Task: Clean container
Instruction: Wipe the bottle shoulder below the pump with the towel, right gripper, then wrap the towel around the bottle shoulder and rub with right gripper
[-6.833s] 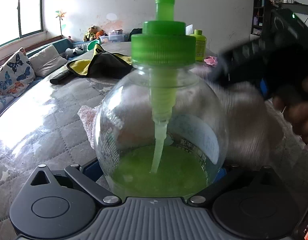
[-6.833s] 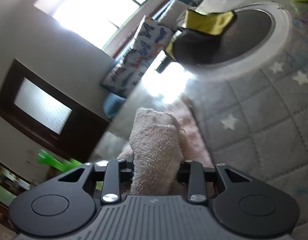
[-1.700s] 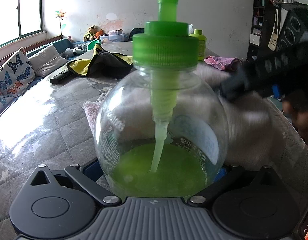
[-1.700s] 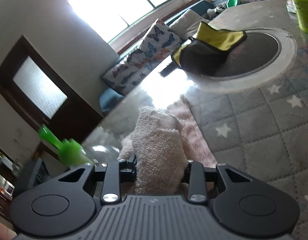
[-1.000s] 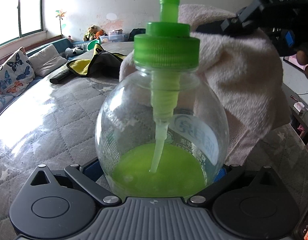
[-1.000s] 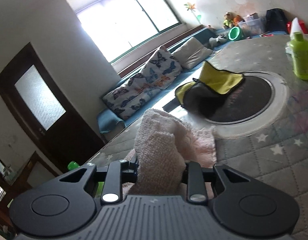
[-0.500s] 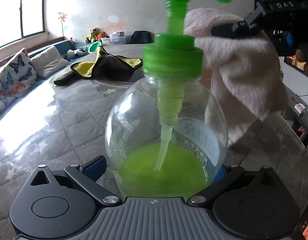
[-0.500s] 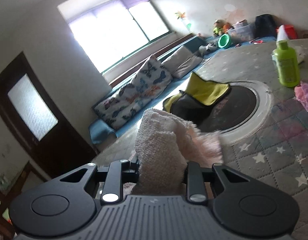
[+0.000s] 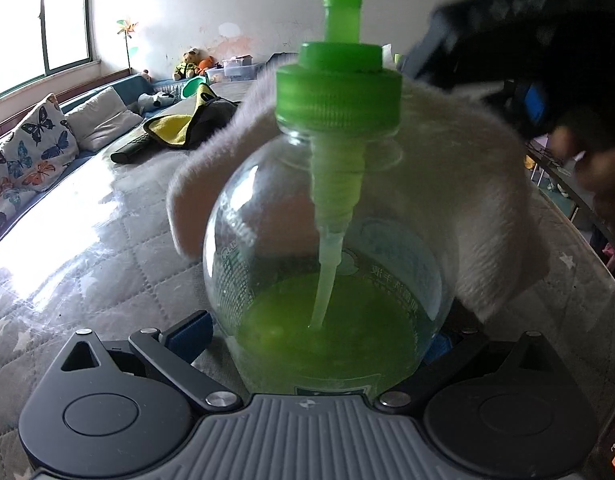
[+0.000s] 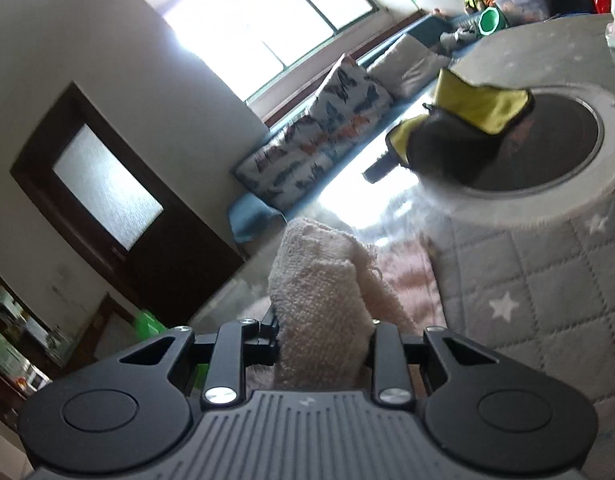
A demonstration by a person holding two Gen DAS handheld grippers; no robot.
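mid-wipe: right tongs [image 10: 321,344] pinching pink towel [image 10: 319,300], draped on far shoulder of soap pump bottle [image 9: 327,248]. near side not yet wiped, judging by this. bottle upright on desk [image 9: 87,248], long axis vertical, nozzle points right; left tongs [image 9: 307,344] clamp its base.

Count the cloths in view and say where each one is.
2. A pink towel is clamped in the right gripper and draped behind the bottle. A yellow-and-black cloth lies farther back on the table. Others may be hidden behind the bottle.
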